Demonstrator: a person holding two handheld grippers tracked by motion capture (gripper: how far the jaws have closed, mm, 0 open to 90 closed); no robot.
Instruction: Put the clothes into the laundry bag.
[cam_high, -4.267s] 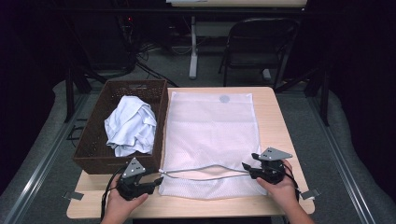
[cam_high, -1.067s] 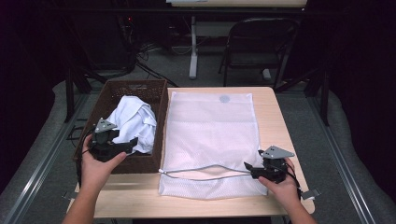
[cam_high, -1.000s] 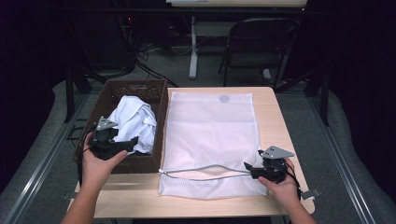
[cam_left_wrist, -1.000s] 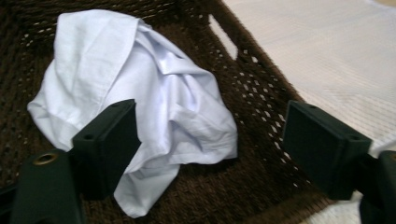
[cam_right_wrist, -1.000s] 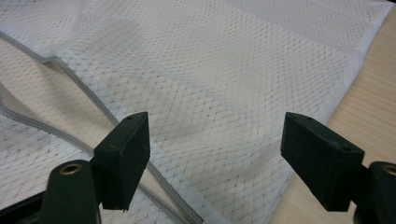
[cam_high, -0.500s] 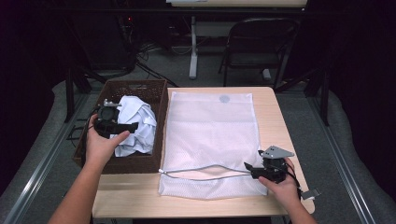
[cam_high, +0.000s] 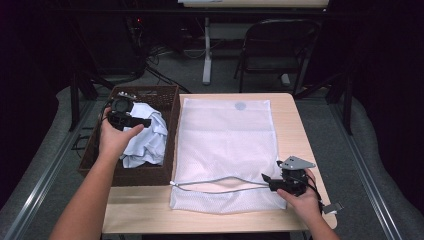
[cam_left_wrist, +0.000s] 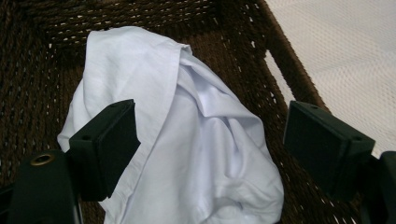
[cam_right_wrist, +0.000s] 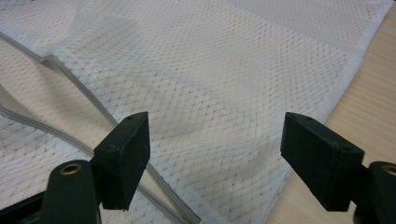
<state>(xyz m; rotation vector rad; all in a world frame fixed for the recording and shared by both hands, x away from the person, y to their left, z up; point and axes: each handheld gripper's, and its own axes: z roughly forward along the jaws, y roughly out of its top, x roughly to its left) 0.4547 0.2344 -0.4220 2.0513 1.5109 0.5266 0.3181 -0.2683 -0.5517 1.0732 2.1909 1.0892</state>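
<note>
The left gripper (cam_high: 131, 120) hangs over the far part of a dark brown woven basket (cam_high: 170, 130) that stands at the left of the table (cam_high: 295, 130), and in the left gripper view its two black jaws stand wide apart with nothing between them, one on either side of the crumpled white shirt (cam_left_wrist: 187, 140) below. That white shirt (cam_high: 147, 137) lies bunched inside the basket, filling most of its middle and near part, with folds running across it and the brown weave (cam_left_wrist: 37, 60) showing around it on the left and far sides. Whether the jaws touch the cloth cannot be told; in the gripper's own view they appear to be above it. To the right of the basket, and just beside its right wall, a large white mesh laundry bag (cam_high: 230, 145) lies flat on the pale wooden table, reaching from the far edge almost to the near edge. Its zipped opening (cam_high: 220, 182) runs across the near part of the bag and gapes a little, the grey zipper bands curving apart. The right gripper (cam_high: 272, 183) rests low at the near right of the bag, at the right end of that opening, held in the person's right hand (cam_high: 300, 200). In the right gripper view its jaws are also spread wide, empty, with the mesh (cam_right_wrist: 224, 84) and a zipper band (cam_right_wrist: 93, 112) lying under and between them, and bare table (cam_right_wrist: 369, 107) at the right.
</note>
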